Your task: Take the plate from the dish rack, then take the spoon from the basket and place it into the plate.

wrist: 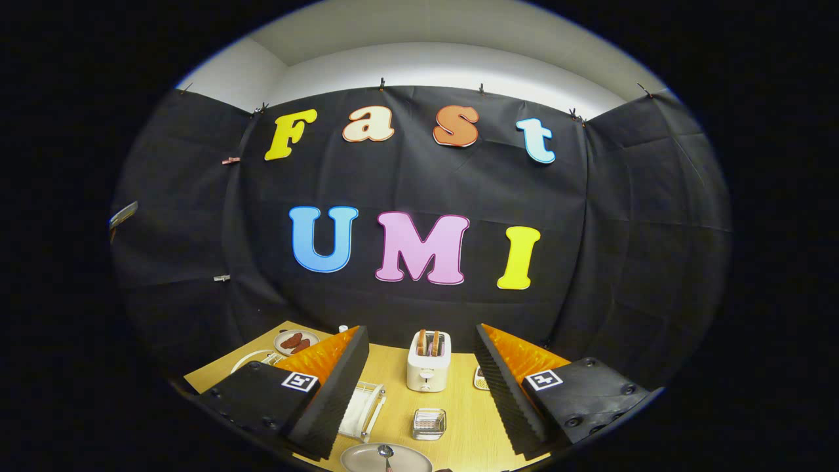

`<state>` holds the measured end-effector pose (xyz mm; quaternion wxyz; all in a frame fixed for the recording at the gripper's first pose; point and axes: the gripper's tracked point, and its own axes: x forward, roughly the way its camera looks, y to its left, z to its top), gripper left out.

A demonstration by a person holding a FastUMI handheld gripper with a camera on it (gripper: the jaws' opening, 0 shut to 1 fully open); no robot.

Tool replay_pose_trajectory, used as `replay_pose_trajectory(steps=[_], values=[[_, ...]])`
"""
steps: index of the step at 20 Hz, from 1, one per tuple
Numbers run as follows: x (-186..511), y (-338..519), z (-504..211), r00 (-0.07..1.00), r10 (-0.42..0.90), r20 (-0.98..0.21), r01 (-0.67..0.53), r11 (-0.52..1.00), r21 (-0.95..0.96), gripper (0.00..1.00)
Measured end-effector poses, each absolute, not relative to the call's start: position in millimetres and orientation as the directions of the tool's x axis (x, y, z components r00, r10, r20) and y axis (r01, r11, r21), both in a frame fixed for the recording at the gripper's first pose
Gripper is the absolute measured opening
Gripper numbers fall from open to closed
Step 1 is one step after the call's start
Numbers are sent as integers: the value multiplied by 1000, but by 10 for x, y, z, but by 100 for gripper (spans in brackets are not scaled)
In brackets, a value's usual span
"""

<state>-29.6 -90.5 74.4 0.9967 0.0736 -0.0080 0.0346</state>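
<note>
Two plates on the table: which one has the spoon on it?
The grey plate nearest the open gripper, between its fingers, holds the spoon. The far plate beyond the left finger holds brown food instead.

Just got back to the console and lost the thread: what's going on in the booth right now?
A person is holding the gripper above a wooden table, its fingers wide open with nothing between them. Just below and ahead of the fingers a grey plate lies flat on the table with the spoon already in it, so the job looks about done. Further ahead stand a small clear container and a white toaster, with the white dish rack by the left finger.
</note>
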Motion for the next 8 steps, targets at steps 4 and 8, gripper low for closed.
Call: replay_pose_trajectory(steps=[4, 8], values=[[-371, -939, 665, 998, 60, 6, -60, 990, 128, 98], [-374, -878, 578, 998, 68, -13, -66, 991, 118, 98]])
